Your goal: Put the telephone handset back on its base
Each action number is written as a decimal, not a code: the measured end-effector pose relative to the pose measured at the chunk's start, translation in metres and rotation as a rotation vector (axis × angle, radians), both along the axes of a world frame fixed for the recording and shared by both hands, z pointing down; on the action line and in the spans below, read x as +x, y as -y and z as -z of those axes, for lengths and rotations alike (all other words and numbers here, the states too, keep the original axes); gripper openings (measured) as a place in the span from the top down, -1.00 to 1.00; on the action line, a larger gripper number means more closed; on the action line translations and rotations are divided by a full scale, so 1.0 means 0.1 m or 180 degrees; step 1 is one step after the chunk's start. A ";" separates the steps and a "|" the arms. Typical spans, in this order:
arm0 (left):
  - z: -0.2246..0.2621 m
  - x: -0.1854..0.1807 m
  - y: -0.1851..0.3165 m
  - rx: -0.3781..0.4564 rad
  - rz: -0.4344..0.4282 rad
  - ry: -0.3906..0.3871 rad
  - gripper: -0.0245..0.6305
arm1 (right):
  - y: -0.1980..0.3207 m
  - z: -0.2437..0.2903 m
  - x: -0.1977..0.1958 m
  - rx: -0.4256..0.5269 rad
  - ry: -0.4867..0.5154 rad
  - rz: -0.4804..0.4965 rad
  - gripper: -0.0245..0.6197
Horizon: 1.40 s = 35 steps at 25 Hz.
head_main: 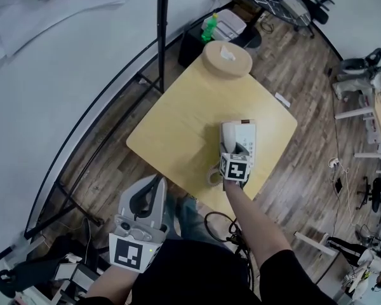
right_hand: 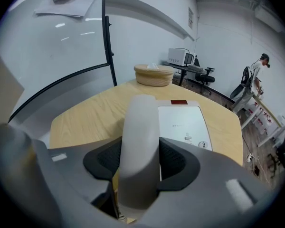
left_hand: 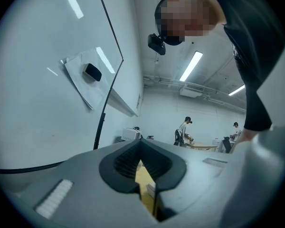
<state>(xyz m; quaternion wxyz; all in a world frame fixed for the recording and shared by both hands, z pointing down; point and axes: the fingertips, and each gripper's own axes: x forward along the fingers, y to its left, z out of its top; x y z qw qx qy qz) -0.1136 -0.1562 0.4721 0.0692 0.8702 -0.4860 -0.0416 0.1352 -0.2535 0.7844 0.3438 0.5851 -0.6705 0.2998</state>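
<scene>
At the far corner of the light wooden table point(head_main: 178, 122), a round wooden tissue box point(head_main: 227, 62), with one white tissue point(head_main: 227, 53) poking up from the slot in its lid. Past that corner, off the table, a white plastic box point(head_main: 230, 23) (contents too small to make out) with a green bottle point(head_main: 209, 27) just beside it.

Toward the table's near right edge, the white telephone base point(head_main: 247, 134), button face up. Along its left side, the telephone handset point(right_hand: 140, 137), pale and rounded, lying lengthwise over the cradle. Fully seated or a little above it: cannot tell.

Closed around the handset's near end, the right gripper point(head_main: 233, 152), dark pads pressed to both flanks and jaws spread wide to take its width. Curling out from under that gripper toward the table edge, the coiled cord point(head_main: 214, 174).

Off the table, low at the person's left, the left gripper point(head_main: 156, 183), jaw tips brought together and empty, with only a sliver of tabletop showing through the slit behind the tips.

Left of the table, a black pole point(head_main: 162, 37) upright in front of the white wall, well apart from the phone. Tissue box and base at opposite ends of the tabletop, not touching. Far back in the right gripper view, a person point(right_hand: 259, 72) standing among desks.
</scene>
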 end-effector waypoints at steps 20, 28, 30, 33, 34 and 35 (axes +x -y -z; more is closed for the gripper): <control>0.09 0.02 0.12 0.0044 -0.0080 -0.0092 0.93 | 0.06 0.70 -0.01 0.0294 0.0050 0.0135 0.15; 0.61 0.18 0.26 0.0398 -0.0119 -0.0243 0.93 | -0.14 1.92 -0.08 0.0897 0.0106 0.0518 0.16; 0.73 0.24 0.27 0.0468 -0.0152 -0.0246 0.93 | -0.22 2.22 -0.09 0.1066 0.0110 0.0611 0.18; 0.87 0.34 0.25 0.0557 -0.0204 -0.0215 0.93 | -0.36 2.64 -0.14 0.1379 0.0092 0.0729 0.32; 0.91 0.37 0.24 0.0582 -0.0220 -0.0202 0.93 | -0.43 2.77 -0.16 0.1488 0.0075 0.0764 0.36; 0.96 0.40 0.22 0.0601 -0.0232 -0.0191 0.93 | -0.49 2.90 -0.18 0.1600 0.0053 0.0793 0.46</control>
